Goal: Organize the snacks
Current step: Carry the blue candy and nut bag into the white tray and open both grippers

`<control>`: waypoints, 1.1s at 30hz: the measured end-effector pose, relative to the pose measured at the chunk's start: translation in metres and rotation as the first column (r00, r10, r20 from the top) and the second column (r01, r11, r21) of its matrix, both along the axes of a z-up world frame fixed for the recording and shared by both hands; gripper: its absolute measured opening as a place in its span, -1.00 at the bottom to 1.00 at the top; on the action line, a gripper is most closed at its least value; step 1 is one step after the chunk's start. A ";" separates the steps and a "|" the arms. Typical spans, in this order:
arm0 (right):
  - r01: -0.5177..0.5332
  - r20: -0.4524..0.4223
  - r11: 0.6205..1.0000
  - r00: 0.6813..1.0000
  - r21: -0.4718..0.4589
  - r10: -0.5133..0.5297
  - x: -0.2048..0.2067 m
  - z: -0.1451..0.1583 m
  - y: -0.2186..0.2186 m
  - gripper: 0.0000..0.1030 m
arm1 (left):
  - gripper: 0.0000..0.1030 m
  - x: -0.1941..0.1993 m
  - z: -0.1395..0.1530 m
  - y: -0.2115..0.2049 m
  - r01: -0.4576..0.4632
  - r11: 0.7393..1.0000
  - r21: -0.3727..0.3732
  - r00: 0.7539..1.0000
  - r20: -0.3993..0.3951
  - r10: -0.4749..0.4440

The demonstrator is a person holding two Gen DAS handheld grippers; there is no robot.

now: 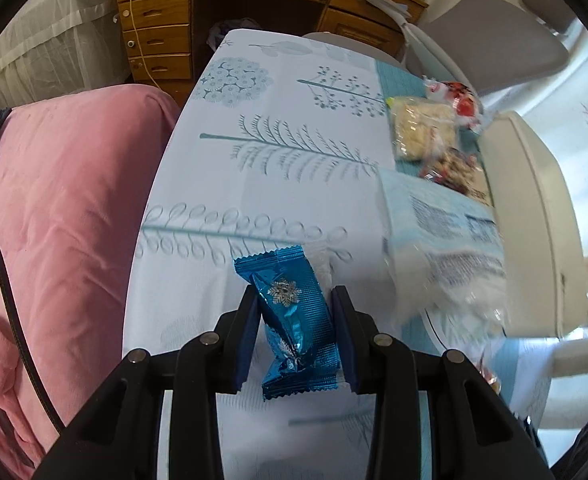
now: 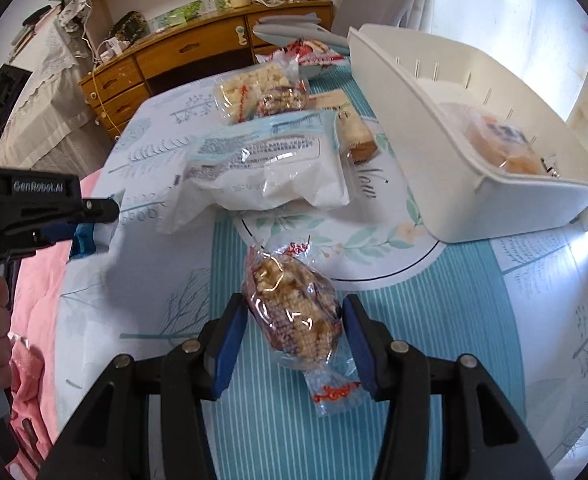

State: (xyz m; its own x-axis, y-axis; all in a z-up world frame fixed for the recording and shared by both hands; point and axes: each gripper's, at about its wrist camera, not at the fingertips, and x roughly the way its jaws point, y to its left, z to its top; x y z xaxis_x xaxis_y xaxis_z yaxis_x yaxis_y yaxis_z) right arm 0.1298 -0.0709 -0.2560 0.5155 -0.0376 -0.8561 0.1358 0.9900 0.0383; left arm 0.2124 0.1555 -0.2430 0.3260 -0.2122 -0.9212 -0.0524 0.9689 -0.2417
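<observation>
My left gripper (image 1: 294, 294) is shut on a blue foil snack packet (image 1: 294, 312) with a snowflake print, held above the table's left part; it also shows in the right wrist view (image 2: 83, 238). My right gripper (image 2: 296, 308) is shut on a clear bag of puffed rice snack (image 2: 294, 316) above the striped cloth. A white bin (image 2: 454, 152) stands at the right with an orange snack (image 2: 502, 140) inside. A large white packet (image 2: 269, 164), a bag of pale cubes (image 2: 249, 88) and a small cake bar (image 2: 358, 132) lie on the table.
The table (image 1: 277, 184) has a pale tree-print cloth. A pink quilt (image 1: 61, 208) lies left of it. A wooden desk with drawers (image 1: 161, 24) and a grey chair (image 1: 494, 36) stand behind. The white bin (image 1: 534, 216) borders the right side.
</observation>
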 end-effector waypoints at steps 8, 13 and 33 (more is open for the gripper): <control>-0.032 0.047 0.999 0.998 0.011 0.031 -0.011 0.023 -0.013 -0.04 | -0.33 -0.028 0.028 -0.016 0.050 0.998 -0.023 0.999 -0.007 -0.050; -0.059 0.085 0.998 0.995 0.024 0.057 -0.012 0.036 -0.027 -0.04 | -0.33 -0.033 0.046 -0.040 0.062 0.998 -0.020 0.998 0.005 -0.062; -0.180 0.215 0.978 0.964 0.103 0.155 0.016 0.105 -0.143 -0.04 | -0.33 -0.011 0.121 -0.173 0.045 0.993 -0.106 0.987 0.160 -0.027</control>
State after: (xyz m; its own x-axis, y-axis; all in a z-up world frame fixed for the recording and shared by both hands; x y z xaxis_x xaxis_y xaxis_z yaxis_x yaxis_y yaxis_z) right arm 0.1455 -0.2144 -0.1506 0.6702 0.1612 -0.7245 -0.0546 0.9842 0.1685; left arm 0.2017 -0.0178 -0.1222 0.4564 -0.3227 -0.8292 0.0293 0.9368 -0.3485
